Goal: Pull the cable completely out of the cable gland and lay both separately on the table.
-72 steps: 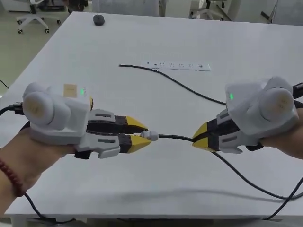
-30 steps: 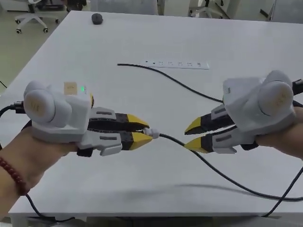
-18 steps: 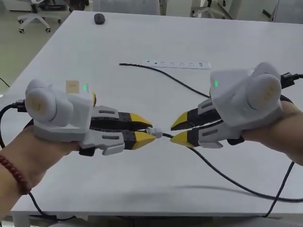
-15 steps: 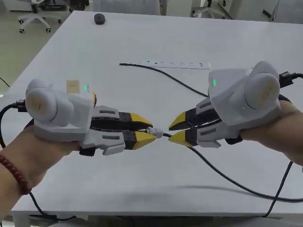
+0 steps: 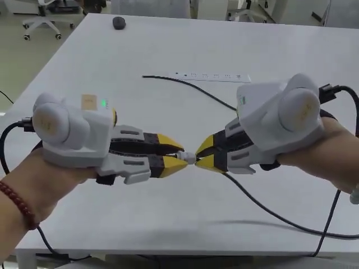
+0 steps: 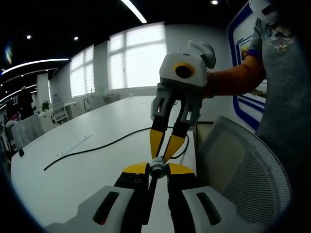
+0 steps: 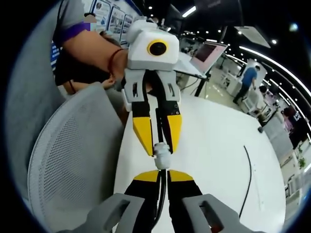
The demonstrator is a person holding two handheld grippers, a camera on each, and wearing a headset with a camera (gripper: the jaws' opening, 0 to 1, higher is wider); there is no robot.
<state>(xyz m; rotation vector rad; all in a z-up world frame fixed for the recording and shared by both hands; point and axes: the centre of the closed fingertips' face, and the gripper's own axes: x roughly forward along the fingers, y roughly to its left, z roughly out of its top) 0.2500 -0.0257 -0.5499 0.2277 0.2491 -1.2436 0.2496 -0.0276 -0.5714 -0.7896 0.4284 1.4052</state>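
Still threaded: extraction unfinished

Left gripper [image 5: 182, 155] clamps the small white plastic cable gland [image 5: 187, 157] above the white table [image 5: 168, 56]. Just right of the gland, right gripper [image 5: 198, 158] pinches the thin black cable [image 5: 252, 196]. Pulling out and laying down remain.

Right tool [image 7: 159, 174] pinches the cable [image 7: 160, 194] beside the cable gland [image 7: 162, 156] in left tool [image 7: 161, 148].

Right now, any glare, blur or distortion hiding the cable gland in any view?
Head view: even light, no glare, soft shadow on the table near its front edge, cable gland sharp. Left gripper view: fisheye bending, windows blown out, gland crisp. Right gripper view: strong fisheye, ceiling lights curved, gland and cable in focus.
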